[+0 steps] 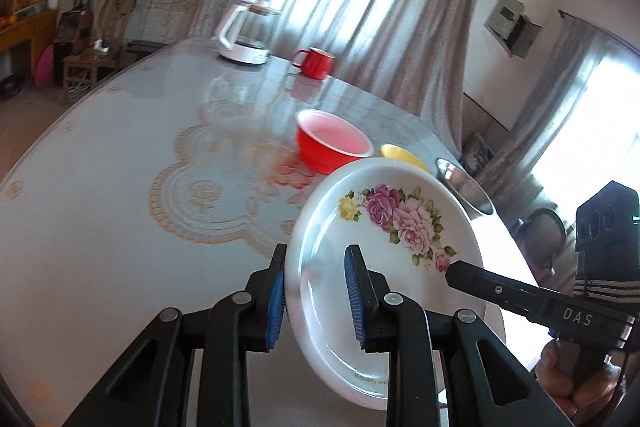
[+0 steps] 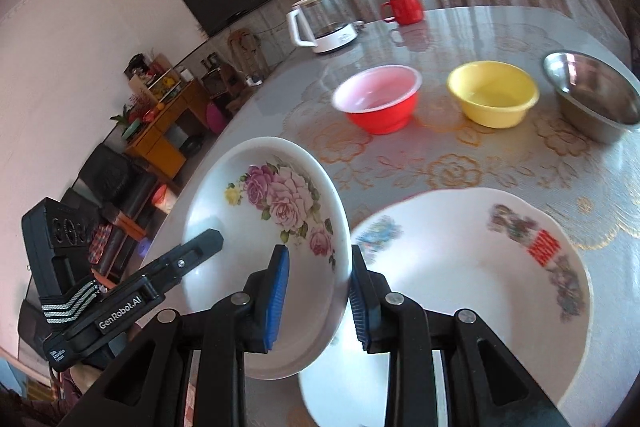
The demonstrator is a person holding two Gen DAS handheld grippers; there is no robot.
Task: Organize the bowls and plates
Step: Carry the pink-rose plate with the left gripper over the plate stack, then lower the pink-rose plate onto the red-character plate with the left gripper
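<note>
My left gripper (image 1: 316, 291) stands partly open, its blue pads (image 1: 277, 301) straddling the left rim of the rose plate (image 1: 384, 227); the left pad lies against the outer edge, while the right pad sits over the plate's inner face with a gap that I cannot confirm as closed. Whether the rim is clamped I cannot tell. My right gripper (image 2: 318, 297) is set the same way on the opposite rim of that plate (image 2: 264, 227), one pad inside the dish, one outside, contact likewise uncertain.

The rose plate is tilted, raised off the table (image 1: 100, 187), filling the space from 12 to 3 o'clock of the left gripper. In the left wrist view, the right gripper's finger reaches in from 3 o'clock toward the plate's far rim, with the holding hand (image 1: 576, 379) at the lower right edge.

In the right wrist view, a second white plate (image 2: 460, 287) lies flat on the table at 2 o'clock of the gripper, partly under the tilted plate's edge. Beyond it, from 12 to 2 o'clock, stand the red bowl (image 2: 380, 99), yellow bowl (image 2: 494, 95) and steel bowl (image 2: 592, 95) in a row, apart from one another.
</note>
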